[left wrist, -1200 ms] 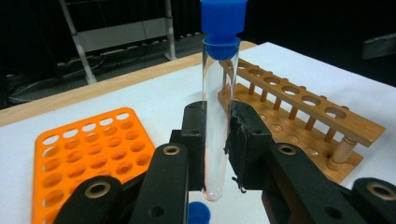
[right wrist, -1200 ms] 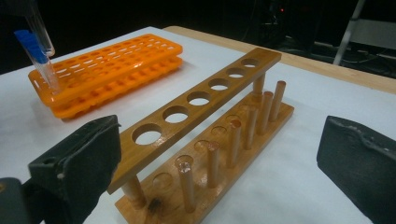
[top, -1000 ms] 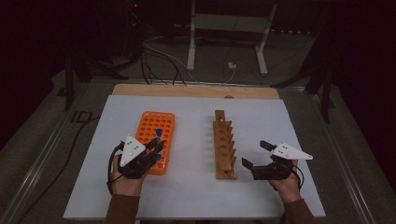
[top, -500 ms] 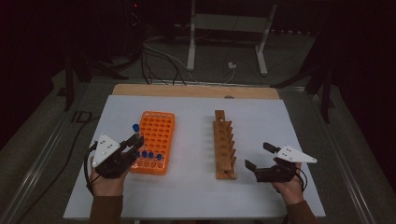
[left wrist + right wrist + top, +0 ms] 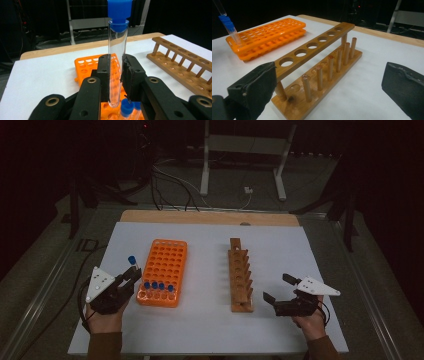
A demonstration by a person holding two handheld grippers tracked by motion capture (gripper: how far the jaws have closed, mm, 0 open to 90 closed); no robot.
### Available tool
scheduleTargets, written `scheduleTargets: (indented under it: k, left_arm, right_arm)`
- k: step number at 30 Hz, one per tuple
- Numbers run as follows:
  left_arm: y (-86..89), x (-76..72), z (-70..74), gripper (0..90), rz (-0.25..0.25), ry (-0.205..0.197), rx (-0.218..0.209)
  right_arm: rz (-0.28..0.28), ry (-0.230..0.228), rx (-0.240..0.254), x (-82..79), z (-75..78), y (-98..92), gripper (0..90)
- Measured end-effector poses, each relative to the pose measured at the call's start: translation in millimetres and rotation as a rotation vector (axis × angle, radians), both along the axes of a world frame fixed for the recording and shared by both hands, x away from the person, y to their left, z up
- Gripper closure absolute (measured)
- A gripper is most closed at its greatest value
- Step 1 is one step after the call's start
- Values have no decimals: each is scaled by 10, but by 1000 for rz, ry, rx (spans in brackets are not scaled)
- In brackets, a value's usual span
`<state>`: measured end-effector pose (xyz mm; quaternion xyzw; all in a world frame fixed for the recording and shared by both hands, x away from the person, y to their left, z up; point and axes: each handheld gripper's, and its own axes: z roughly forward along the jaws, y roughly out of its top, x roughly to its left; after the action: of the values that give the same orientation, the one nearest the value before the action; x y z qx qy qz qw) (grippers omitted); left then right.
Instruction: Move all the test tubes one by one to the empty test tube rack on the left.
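Observation:
My left gripper (image 5: 131, 276) is shut on a clear test tube with a blue cap (image 5: 132, 261), held upright just left of the orange rack (image 5: 165, 262). In the left gripper view both pads clamp the tube (image 5: 117, 50) low on its glass, with the left gripper (image 5: 116, 75) above the rack's near end (image 5: 86, 65). Several blue-capped tubes (image 5: 156, 285) stand in the rack's front row. My right gripper (image 5: 279, 289) is open and holds nothing, just right of the wooden rack (image 5: 240, 272). Its jaws stand wide apart around that rack's near end (image 5: 312, 47).
The white table top (image 5: 280, 245) ends in a wooden strip (image 5: 210, 216) at the far side. Metal stand legs and cables (image 5: 240, 175) lie on the floor beyond. The wooden rack's holes (image 5: 313, 46) hold nothing. Bare table lies between the two racks.
My left gripper has carried the blue-capped tube leftward, from over the orange rack's near end to just beside its left edge. The right gripper has stayed put, open.

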<state>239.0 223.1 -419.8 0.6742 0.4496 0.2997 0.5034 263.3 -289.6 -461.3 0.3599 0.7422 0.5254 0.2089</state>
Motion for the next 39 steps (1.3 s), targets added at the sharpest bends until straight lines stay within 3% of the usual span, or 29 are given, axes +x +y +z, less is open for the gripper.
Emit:
scheduleTargets:
  k: [19, 39]
  left_arm:
    - [92, 16, -251, 772, -2, 51, 18]
    - [70, 3, -357, 772, -21, 91, 47]
  right_arm:
    - [5, -4, 10, -11, 8, -12, 5]
    - [3, -1, 12, -15, 4, -24, 5]
